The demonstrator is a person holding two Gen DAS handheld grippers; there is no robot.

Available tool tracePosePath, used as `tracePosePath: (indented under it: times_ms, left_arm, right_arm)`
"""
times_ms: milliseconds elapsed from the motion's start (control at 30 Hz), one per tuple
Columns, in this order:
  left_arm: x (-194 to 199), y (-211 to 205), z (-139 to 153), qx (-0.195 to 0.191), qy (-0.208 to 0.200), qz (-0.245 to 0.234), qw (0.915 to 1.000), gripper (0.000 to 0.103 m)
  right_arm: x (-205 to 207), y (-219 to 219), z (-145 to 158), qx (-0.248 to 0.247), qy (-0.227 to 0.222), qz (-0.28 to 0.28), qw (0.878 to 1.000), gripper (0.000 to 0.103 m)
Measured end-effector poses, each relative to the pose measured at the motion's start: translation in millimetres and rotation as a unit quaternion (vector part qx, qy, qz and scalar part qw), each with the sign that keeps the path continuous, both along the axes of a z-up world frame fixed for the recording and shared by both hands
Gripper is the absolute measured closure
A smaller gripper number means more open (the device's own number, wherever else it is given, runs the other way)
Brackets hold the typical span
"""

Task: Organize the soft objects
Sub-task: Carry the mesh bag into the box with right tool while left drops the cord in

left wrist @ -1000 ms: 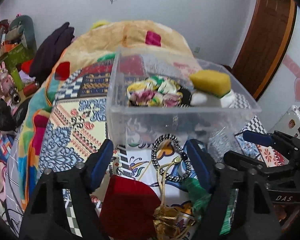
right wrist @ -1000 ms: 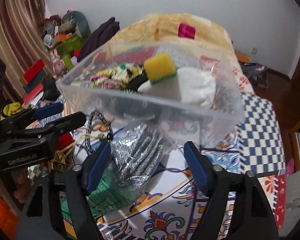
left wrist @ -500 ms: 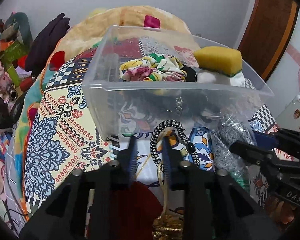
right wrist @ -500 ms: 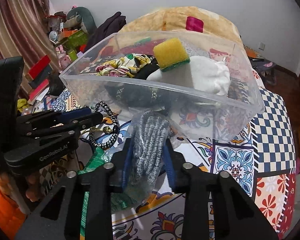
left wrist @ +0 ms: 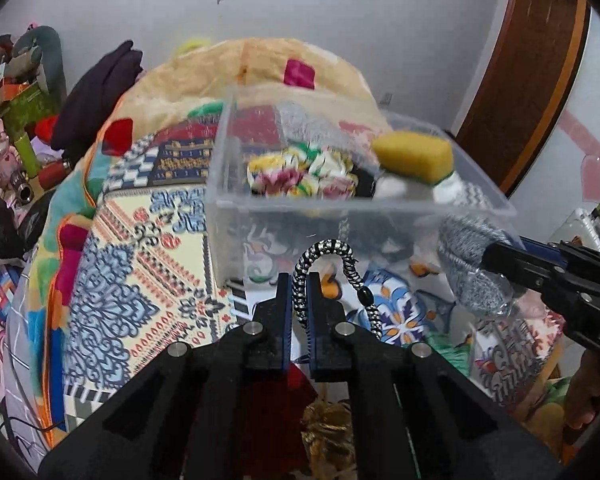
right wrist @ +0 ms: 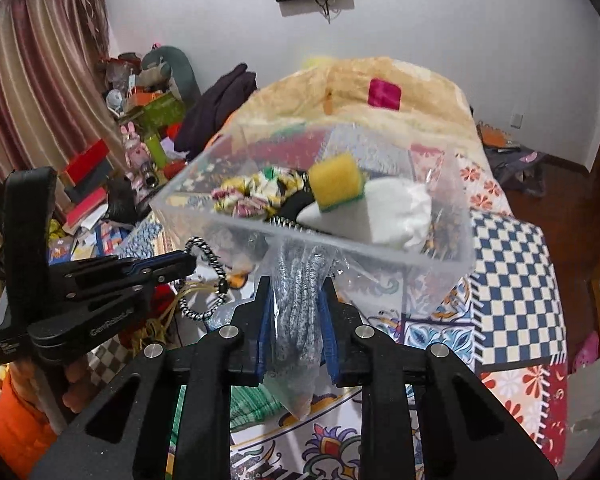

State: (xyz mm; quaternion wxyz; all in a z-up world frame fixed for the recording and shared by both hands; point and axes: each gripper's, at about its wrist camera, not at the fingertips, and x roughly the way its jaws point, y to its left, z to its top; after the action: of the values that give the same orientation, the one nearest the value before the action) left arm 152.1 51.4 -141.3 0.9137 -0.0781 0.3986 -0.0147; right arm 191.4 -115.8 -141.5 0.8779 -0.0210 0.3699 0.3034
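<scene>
My left gripper point(left wrist: 299, 286) is shut on a black-and-white braided cord loop point(left wrist: 332, 250) and holds it up in front of the clear plastic bin point(left wrist: 340, 204). My right gripper point(right wrist: 294, 292) is shut on a clear bag of grey knitted fabric point(right wrist: 298, 312), lifted just below the bin's near rim point(right wrist: 300, 230). The bin holds a yellow sponge point(right wrist: 336, 182), a white soft piece point(right wrist: 396, 212) and floral scrunchies point(right wrist: 256, 194). The left gripper point(right wrist: 180, 266) with the cord point(right wrist: 204, 280) shows at left in the right wrist view. The right gripper point(left wrist: 500, 258) with the bag point(left wrist: 468, 260) shows at right in the left wrist view.
The bin stands on a patterned bedspread point(left wrist: 140, 272). A red cloth point(left wrist: 300, 376) and gold tassel point(left wrist: 324, 428) lie under the left gripper. A green item point(right wrist: 252, 404) lies under the bag. Clutter point(right wrist: 140, 152) lines the left wall; a dark garment point(left wrist: 96, 92) lies behind.
Both grippers closed from wide open: the left onto the braided cord, the right onto the bag of grey fabric. Both items have been lifted off the bedspread toward the bin.
</scene>
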Motion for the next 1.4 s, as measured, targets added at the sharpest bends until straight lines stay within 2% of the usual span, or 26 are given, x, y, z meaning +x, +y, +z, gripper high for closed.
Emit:
tracePosePath:
  times_ms: [400,600,733,900,1133,1400]
  left_arm:
    - [-17,3,61,-0.013,-0.091,-0.004,0.9958,0.098]
    - [-6,7,80,-0.013,-0.116,0.001,0.9931,0.098]
    - [8,7,84,-0.006,-0.124,0.004,0.9923,0.098]
    - [29,6,77,0.0,-0.111,0.002,0.9938,0.098]
    - [63,-2,43,0.025,-0.058,-0.006,0.998,0.098]
    - [79,-15,19,0.031,-0.015,-0.02,0.9992,0.098]
  right_arm:
    - [-2,-21,39,0.042,-0.053,-0.023,0.997,0.084]
    - [10,-28,53,0.05,-0.081,-0.056,0.994,0.084]
    - [27,-26,52,0.044,-0.089,-0.079,0.992,0.084]
    - [45,-18,37,0.032,-0.073,-0.091,0.993,0.084]
    - [64,-8,4,-0.003,-0.036,-0.088,0.995,0.084]
    - [63,-9,-3,-0.014,-0.024,-0.086,0.996,0.081]
